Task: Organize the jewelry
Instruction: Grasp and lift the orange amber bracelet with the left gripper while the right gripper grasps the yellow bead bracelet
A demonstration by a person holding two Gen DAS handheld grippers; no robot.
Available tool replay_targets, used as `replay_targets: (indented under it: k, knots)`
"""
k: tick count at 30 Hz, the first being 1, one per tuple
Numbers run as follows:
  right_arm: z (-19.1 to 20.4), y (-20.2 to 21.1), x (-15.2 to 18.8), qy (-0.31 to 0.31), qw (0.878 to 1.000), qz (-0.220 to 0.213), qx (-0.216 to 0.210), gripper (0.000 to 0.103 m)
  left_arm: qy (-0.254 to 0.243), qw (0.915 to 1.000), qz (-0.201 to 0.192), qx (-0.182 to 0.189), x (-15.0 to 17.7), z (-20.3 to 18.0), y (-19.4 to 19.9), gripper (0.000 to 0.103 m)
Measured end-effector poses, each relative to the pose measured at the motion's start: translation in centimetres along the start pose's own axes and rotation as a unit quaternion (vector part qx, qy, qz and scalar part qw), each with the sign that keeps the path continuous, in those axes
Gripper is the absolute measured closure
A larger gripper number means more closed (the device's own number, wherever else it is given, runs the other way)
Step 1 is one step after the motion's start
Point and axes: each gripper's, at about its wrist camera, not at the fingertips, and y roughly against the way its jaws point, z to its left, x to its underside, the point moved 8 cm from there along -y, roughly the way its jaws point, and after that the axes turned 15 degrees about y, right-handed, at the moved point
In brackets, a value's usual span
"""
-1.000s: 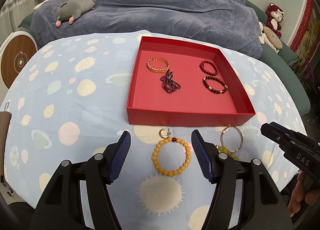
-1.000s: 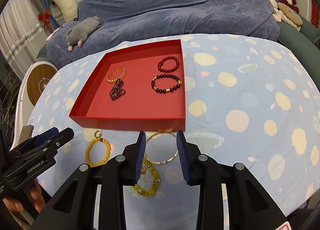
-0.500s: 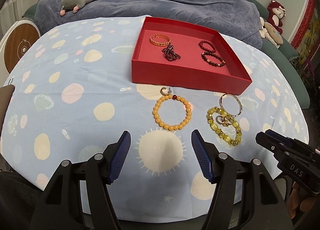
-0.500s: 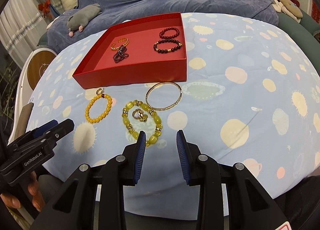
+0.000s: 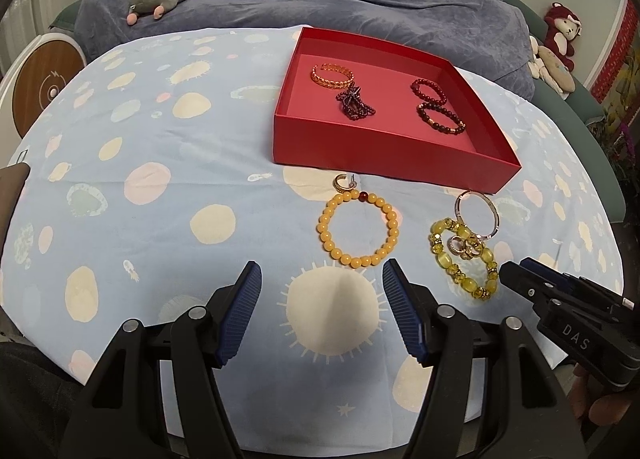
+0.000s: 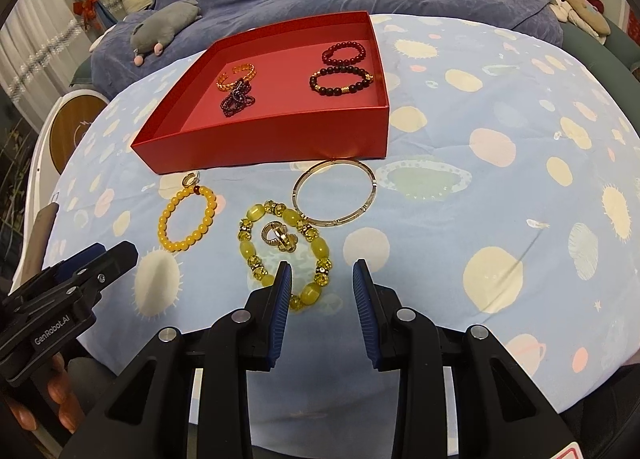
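A spotted blue counter (image 5: 168, 163) carries a red tray (image 5: 384, 163) holding four bracelets (two dark beaded ones on its right side). Before the tray lie an orange bead bracelet (image 5: 357, 228), a gold bangle (image 6: 335, 192) and a yellow bracelet (image 6: 285, 249) ringing small rings (image 6: 280, 238). The left hand-held gripper (image 5: 322, 291) gapes wide and empty; the right hand-held gripper (image 6: 322, 283) stands narrower, empty, over the yellow bracelet's near edge.

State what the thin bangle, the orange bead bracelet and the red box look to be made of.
Thin bangle: probably metal, a polished gold-toned rigid hoop with bright glints.
Orange bead bracelet: smooth glossy opaque beads, perhaps resin, amber or stone; it cannot be told which.
Red box: likely matte cardboard, with thin flat walls and crisp folds.
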Motion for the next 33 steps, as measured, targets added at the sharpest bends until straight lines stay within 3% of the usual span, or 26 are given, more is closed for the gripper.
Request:
replay_targets:
  k: [11, 17, 21, 26, 30, 33]
  knots:
    - [0.0, -2.0, -0.1, 0.010, 1.000, 0.014, 0.005, 0.073, -0.003, 1.0000, 0.007, -0.004, -0.9, -0.5, -2.2, 0.043]
    - [-0.5, -2.1, 0.0, 0.013, 1.000, 0.015, 0.017, 0.086, -0.018, 0.9997, 0.008, -0.013, -1.4, -0.9, -3.7, 0.045]
    - [-0.8, -2.1, 0.1, 0.008, 1.000, 0.018, 0.015, 0.093, -0.036, 0.9991, 0.016, -0.016, -1.2, -1.3, -4.8, 0.056]
    - [-0.6, -1.9, 0.4, 0.014, 1.000, 0.021, 0.012, 0.093, -0.055, 0.9981, 0.007, -0.026, -1.1, -1.5, -5.0, 0.065]
    - [-0.3, -1.5, 0.7, 0.010, 1.000, 0.022, 0.003, 0.094, -0.054, 0.9982, 0.012, -0.021, -1.3, -1.2, -4.9, 0.095]
    - [-0.1, -0.6, 0.6, 0.008, 1.000, 0.014, 0.000, 0.094, -0.048, 0.9987, 0.010, -0.017, -1.5, -0.9, -4.3, 0.096]
